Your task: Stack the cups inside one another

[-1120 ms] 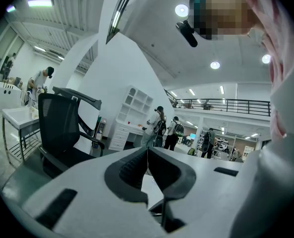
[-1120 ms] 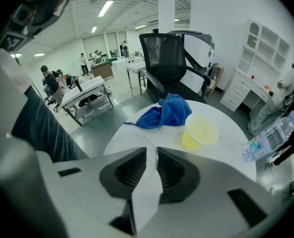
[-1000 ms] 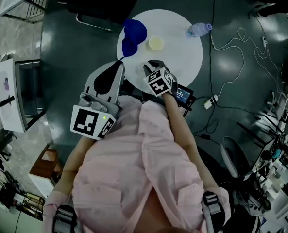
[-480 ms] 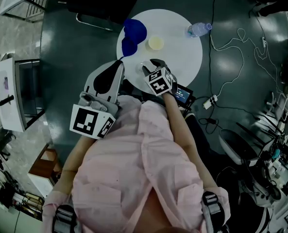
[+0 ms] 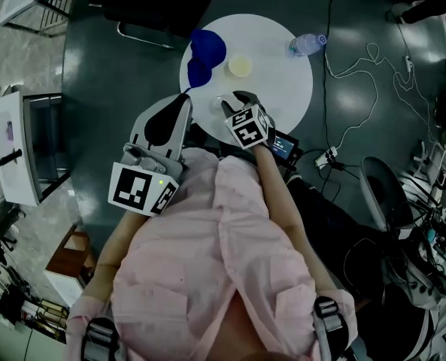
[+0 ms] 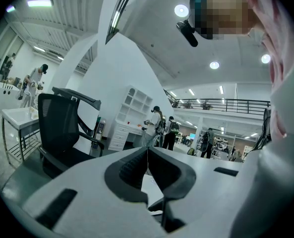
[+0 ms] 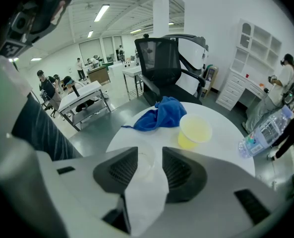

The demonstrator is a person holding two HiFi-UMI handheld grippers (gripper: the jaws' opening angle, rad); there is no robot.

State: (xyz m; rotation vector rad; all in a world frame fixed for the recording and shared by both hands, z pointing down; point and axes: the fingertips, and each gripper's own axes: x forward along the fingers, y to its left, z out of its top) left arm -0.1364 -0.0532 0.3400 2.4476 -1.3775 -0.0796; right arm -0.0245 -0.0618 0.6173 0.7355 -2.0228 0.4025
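A clear plastic cup point(image 7: 143, 163) stands on the round white table point(image 5: 283, 89) near its front edge. My right gripper point(image 7: 149, 168) points steeply down over it, jaws open on either side of the cup, pads not pressing it. In the head view the right gripper point(image 5: 232, 100) covers most of that cup point(image 5: 220, 101). A yellow cup point(image 7: 194, 131) stands upright farther back, also seen in the head view point(image 5: 241, 66). My left gripper point(image 6: 147, 152) is shut on nothing and held level off the table's front left point(image 5: 185, 98).
A crumpled blue cloth point(image 5: 205, 53) lies at the table's back left, next to the yellow cup. A water bottle point(image 5: 307, 45) lies at the right rim. A black office chair point(image 7: 164, 66) stands behind the table. Cables and a power strip point(image 5: 326, 156) lie on the floor.
The right gripper's jaws have spread, and the clear cup's rim now shows at their left side. Both hands stay in place. A chair at the lower right has rolled into view.
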